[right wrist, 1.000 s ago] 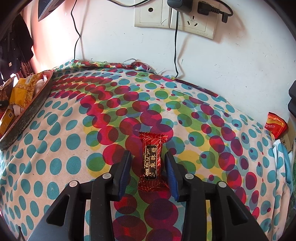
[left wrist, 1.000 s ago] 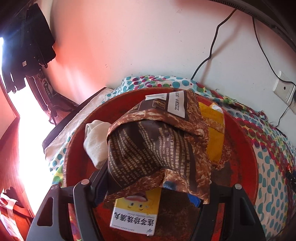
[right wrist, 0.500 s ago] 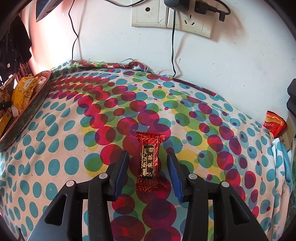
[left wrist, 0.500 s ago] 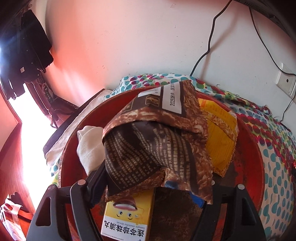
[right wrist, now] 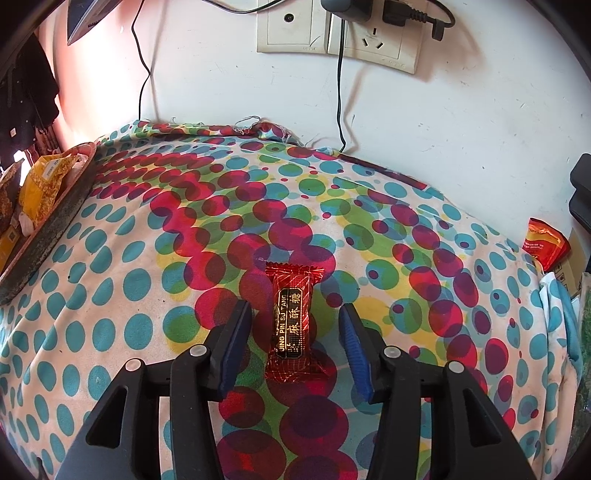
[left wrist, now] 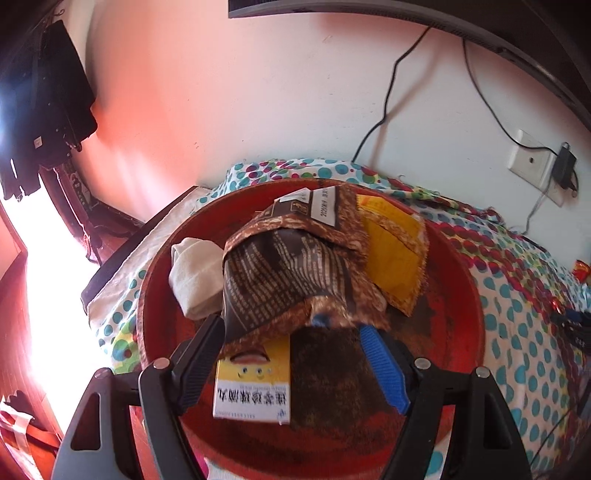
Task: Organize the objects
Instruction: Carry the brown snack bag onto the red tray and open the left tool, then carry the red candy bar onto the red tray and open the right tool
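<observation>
My left gripper [left wrist: 291,332] is open over a round red tray [left wrist: 458,314]. A brown printed packet [left wrist: 291,277] lies in the tray just past the fingertips, no longer gripped. Under it lie a yellow box [left wrist: 255,384], a yellow packet [left wrist: 395,254] and a white cloth [left wrist: 194,273]. My right gripper [right wrist: 295,321] is open on the dotted cloth [right wrist: 129,295], its fingers either side of a red candy [right wrist: 293,325] that lies flat between them without touching. The tray's rim shows at the left of the right wrist view [right wrist: 55,229].
A red-orange packet [right wrist: 545,243] lies at the cloth's right edge beside boxes. Wall sockets [right wrist: 340,33] with plugs and hanging cables sit on the wall behind. A dark garment [left wrist: 48,107] hangs at the far left.
My left gripper opened and pulled back, leaving the brown packet in the tray. My right gripper opened wider around the red candy.
</observation>
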A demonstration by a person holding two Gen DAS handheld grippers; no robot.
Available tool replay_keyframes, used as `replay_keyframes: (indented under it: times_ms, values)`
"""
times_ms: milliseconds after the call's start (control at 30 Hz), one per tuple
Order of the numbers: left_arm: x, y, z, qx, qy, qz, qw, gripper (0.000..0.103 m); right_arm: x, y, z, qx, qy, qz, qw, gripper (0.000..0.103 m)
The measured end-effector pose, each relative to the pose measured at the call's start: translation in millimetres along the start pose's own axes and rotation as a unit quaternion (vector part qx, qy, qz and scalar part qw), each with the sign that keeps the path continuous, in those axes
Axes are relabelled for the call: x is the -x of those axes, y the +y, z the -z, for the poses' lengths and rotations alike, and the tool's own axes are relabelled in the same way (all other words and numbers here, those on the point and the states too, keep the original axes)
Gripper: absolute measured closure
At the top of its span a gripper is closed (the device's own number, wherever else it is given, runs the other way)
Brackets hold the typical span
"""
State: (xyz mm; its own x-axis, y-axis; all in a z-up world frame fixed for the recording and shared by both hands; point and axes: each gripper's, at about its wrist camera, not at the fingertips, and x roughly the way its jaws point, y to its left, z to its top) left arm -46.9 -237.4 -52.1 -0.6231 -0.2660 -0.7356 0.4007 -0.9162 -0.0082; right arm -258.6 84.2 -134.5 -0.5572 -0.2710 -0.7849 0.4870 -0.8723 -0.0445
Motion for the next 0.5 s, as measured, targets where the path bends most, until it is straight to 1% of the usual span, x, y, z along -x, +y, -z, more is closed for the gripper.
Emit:
replay_keyframes:
  times_ms: [100, 267, 433, 500]
  values:
    - [15.7, -4.7, 9.7, -0.013, -0.011, 0.009, 0.9998, 0.025, 0.5, 0.3, 0.2, 0.003, -0.001, 0.003, 1.0, 0.057]
    - [38.6, -7.5, 31.9, -0.01, -0.023, 0.028, 0.9993, 0.025, 0.6, 0.3, 0.0, 0.002, 0.0, 0.002, 1.0, 0.058]
    - [55.0, -7.7, 56.5, -0.005, -0.048, 0.017, 0.9987, 0.025, 1.4, 2.0, 0.3, 0.005, -0.002, -0.001, 1.0, 0.062]
    - [58.7, -7.9, 64.2, -0.011, -0.06, 0.008, 0.9981, 0.025, 2.5, 5.5, 0.3, 0.014, -0.004, 0.003, 1.0, 0.067]
